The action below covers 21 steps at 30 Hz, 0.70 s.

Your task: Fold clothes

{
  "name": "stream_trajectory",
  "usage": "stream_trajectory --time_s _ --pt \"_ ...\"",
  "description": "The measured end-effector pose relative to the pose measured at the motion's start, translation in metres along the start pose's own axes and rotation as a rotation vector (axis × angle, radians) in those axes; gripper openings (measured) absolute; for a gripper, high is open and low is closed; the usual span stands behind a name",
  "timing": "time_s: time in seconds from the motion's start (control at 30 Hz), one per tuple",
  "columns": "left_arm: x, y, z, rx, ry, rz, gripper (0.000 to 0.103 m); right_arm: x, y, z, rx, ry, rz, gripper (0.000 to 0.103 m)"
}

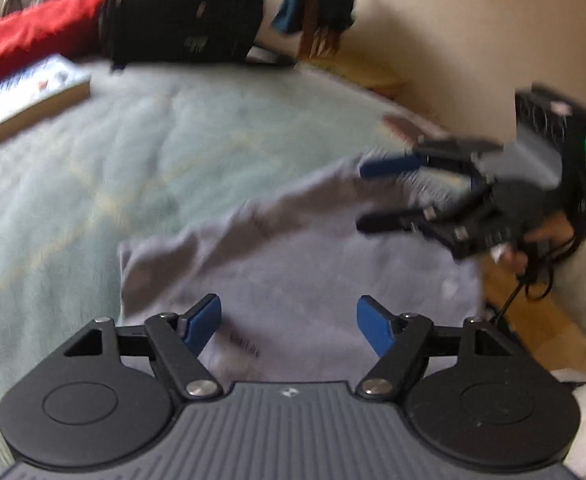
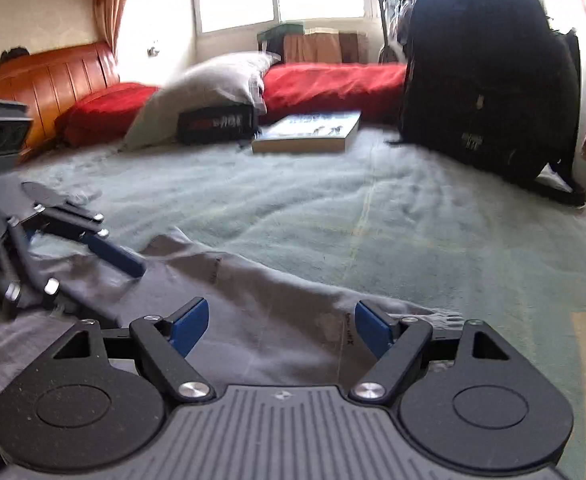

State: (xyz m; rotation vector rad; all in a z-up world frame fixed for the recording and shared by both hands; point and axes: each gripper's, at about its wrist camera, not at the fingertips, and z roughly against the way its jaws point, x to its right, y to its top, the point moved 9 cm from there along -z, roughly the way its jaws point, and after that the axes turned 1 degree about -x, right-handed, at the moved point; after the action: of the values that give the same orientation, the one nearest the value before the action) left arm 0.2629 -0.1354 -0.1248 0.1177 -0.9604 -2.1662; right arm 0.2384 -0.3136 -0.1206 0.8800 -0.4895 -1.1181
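A grey garment (image 1: 293,264) lies spread on the pale green bed cover (image 1: 133,152), one long part stretching up to the right. My left gripper (image 1: 289,324) hovers over its near part, open, with nothing between the blue pads. In the left wrist view my right gripper (image 1: 367,196) hangs open over the garment's far right end, held by a hand. The right wrist view has the garment (image 2: 253,300) under my right gripper (image 2: 281,326), which is open and holds nothing. The left gripper (image 2: 133,264) shows at the left there, above the cloth.
A black backpack (image 2: 489,76) stands at the far right of the bed. A book (image 2: 309,132), a black box (image 2: 217,124), a grey pillow (image 2: 213,84) and red cushions (image 2: 333,80) lie along the far side. The wall (image 1: 473,40) is beside the bed.
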Motion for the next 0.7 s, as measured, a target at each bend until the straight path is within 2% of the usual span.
stream_trajectory --time_s 0.1,0.2,0.3,0.37,0.43,0.5,0.57,0.7 --pt "0.002 -0.007 -0.002 -0.027 0.028 -0.011 0.075 0.029 -0.009 -0.013 -0.048 -0.088 -0.026 0.081" --pt "0.004 -0.014 -0.002 -0.048 0.057 -0.027 0.075 0.033 -0.002 0.01 -0.017 -0.067 -0.091 0.081" --pt "0.018 -0.016 0.013 -0.029 0.099 -0.086 0.075 0.018 -0.001 0.041 0.016 -0.102 -0.046 0.086" --pt "0.035 -0.022 0.018 -0.024 0.127 -0.16 0.076 0.005 -0.009 0.052 0.01 -0.089 -0.029 0.087" --pt "0.05 -0.031 0.02 -0.025 0.159 -0.225 0.077 -0.007 -0.023 0.057 -0.013 -0.085 -0.004 0.089" --pt "0.06 -0.044 0.017 -0.029 0.175 -0.247 0.077 -0.009 -0.042 0.05 -0.06 -0.098 -0.006 0.089" --pt "0.062 -0.059 0.015 -0.043 0.197 -0.206 0.077 -0.008 -0.063 0.041 -0.105 -0.117 -0.018 0.09" --pt "0.065 -0.079 0.031 -0.02 0.226 -0.114 0.079 -0.022 -0.06 0.053 -0.076 -0.151 0.011 0.092"
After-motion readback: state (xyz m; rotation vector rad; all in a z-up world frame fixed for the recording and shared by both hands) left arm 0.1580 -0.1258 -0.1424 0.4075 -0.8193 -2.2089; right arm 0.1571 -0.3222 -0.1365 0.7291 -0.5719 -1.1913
